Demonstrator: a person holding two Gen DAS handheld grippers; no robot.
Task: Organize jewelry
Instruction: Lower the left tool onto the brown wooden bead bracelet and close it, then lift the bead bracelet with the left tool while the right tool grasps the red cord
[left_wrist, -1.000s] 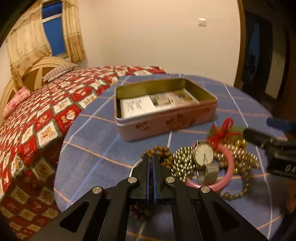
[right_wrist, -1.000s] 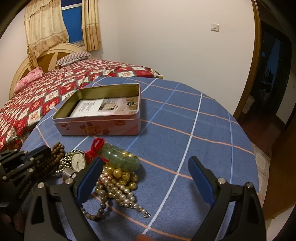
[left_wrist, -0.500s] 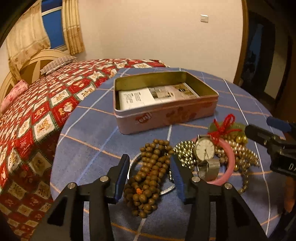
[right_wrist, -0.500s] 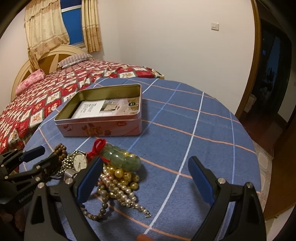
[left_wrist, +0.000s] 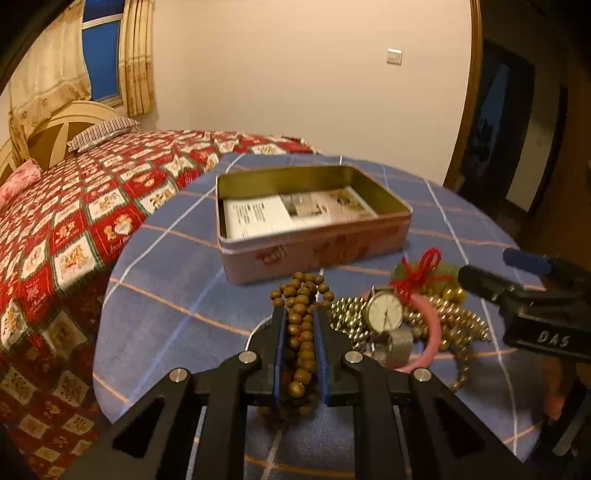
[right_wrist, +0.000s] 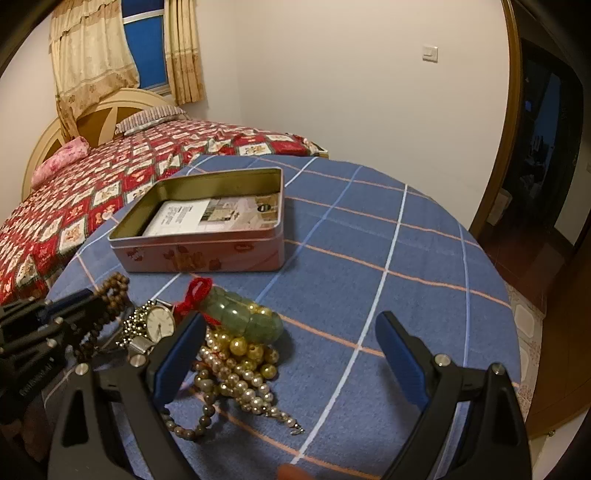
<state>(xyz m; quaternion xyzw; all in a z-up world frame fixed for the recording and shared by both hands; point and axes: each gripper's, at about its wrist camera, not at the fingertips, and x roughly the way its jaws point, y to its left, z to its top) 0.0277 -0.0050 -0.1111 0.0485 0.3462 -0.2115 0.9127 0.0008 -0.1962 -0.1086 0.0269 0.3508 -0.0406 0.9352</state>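
Hard to follow under the left gripper (left_wrist: 300, 332): a string of brown wooden beads (left_wrist: 301, 325), pinched between the two blue pads, which have just been closing on it; far loops spilling out past the tips, near end lost in shadow between the black arms. Seen from the right wrist, only dark links of the same beads (right_wrist: 110, 295) beside the black frame of the left gripper (right_wrist: 70, 310). Right gripper (right_wrist: 288, 350) spread wide, grasping nothing, its left finger (right_wrist: 177, 354) covering part of the jewelry heap. In that heap, tangled and overlapping: a watch (right_wrist: 159, 324) with a white dial and mesh strap, a green stone bracelet (right_wrist: 243, 317) tied with a red cord, pearl strands (right_wrist: 243, 384) trailing toward the near edge, gold beads half buried. A pink bangle (left_wrist: 432, 332) visible only from the left wrist, mostly under the watch (left_wrist: 384, 312). Behind the heap, an open pink tin (right_wrist: 207, 251) standing apart from the jewelry, a printed leaflet (right_wrist: 207, 218) flat on its bottom, print too small to read. Blue checked tablecloth (right_wrist: 406, 266) bare across the right half, with free room between the right gripper's fingers and out to the round edge. Left edge of the table close against a bed with a red patchwork quilt (right_wrist: 110, 184). Doorway at far right dark, contents unclear.
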